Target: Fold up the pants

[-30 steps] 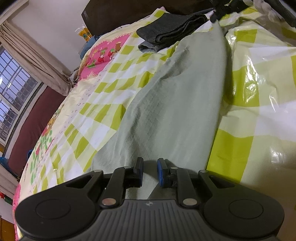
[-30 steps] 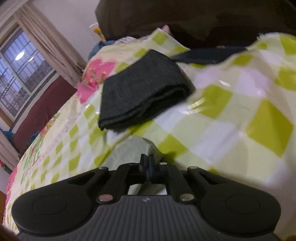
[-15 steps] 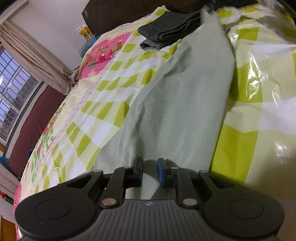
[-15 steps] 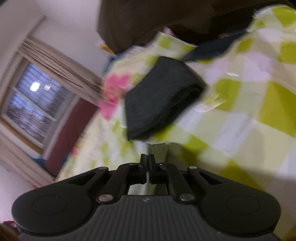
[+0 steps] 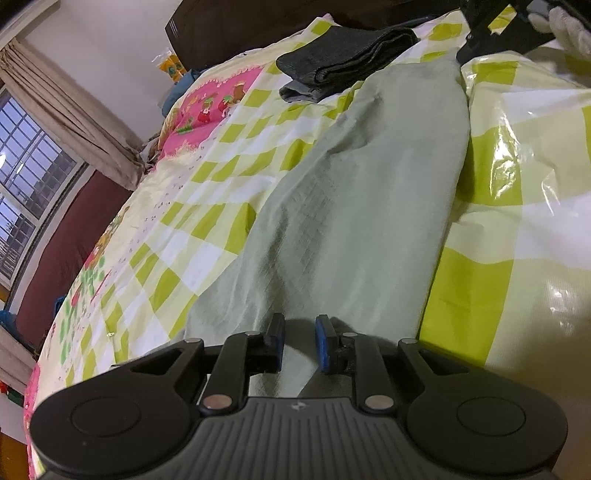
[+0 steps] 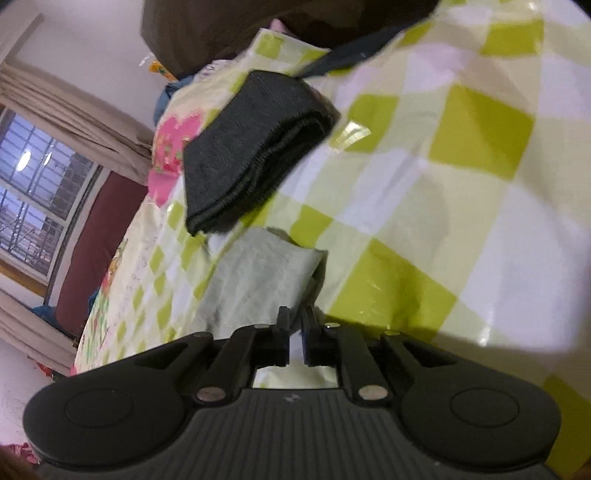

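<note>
Pale green pants [image 5: 362, 206] lie stretched along the checked bed, from my left gripper to the far end. My left gripper [image 5: 299, 343] rests low on the near end, and a thick bunch of the fabric fills the gap between its blue pads. In the right wrist view the far end of the pants [image 6: 258, 280] lies crumpled just ahead of my right gripper [image 6: 295, 325]. Its jaws are opening: a narrow gap shows between them, the sheet is visible through it, and the cloth's edge lies at the tips.
A folded dark grey garment [image 5: 347, 55] [image 6: 251, 155] sits on the bed just beyond the pants. A glossy green-and-white checked sheet [image 5: 517, 184] covers the bed. A dark headboard [image 5: 258, 26] stands behind it. A white-gloved hand [image 5: 569, 26] shows at top right. A curtained window [image 5: 22, 166] is at left.
The right gripper has sunk toward the bed and rolled, and its jaws have parted a little. The far end of the pants has come down onto the sheet. The left gripper has stayed put.
</note>
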Tool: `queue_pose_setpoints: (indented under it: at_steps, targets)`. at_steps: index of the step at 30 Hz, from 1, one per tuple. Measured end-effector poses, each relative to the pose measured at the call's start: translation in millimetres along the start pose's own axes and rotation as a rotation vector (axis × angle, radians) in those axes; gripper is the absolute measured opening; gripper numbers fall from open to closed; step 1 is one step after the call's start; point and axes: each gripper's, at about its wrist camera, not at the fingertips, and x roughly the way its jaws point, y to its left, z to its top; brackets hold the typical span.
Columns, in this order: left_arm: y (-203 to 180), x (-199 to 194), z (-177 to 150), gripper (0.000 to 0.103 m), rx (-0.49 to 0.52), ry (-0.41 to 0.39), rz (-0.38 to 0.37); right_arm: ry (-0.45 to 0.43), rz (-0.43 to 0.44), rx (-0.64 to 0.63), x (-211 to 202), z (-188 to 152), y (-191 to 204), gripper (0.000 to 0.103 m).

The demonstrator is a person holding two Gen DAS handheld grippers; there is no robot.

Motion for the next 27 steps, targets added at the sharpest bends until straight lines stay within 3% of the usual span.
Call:
queue_pose_setpoints:
  at_steps: [4,9,15,19,22,27]
  targets:
    - [1.6,-0.6,-0.3,0.037,-0.007,0.000,-0.002,0.004,0.062,0.079,11.1,3.8,-3.7,0.012]
    - [3.1,0.2,-1.0,0.038,-0.009,-0.003,-0.005,-0.005,0.132,0.120,10.8,6.3,-7.3,0.025]
    - [4.0,1.3,-0.7,0.038,-0.013,-0.004,-0.008,0.008,0.123,0.083,35.1,10.3,-0.2,0.024]
    - [5.4,1.0,-1.5,0.040,-0.017,-0.004,-0.005,0.028,0.158,0.096,23.4,7.2,-5.1,0.025]
    - [5.3,1.6,-2.9,0.041,-0.010,-0.006,-0.005,0.036,0.078,0.013,16.2,2.8,-2.0,0.021]
    - [4.1,1.0,-2.6,0.041,-0.001,-0.006,0.000,0.015,0.100,0.022,32.2,6.9,2.4,0.028]
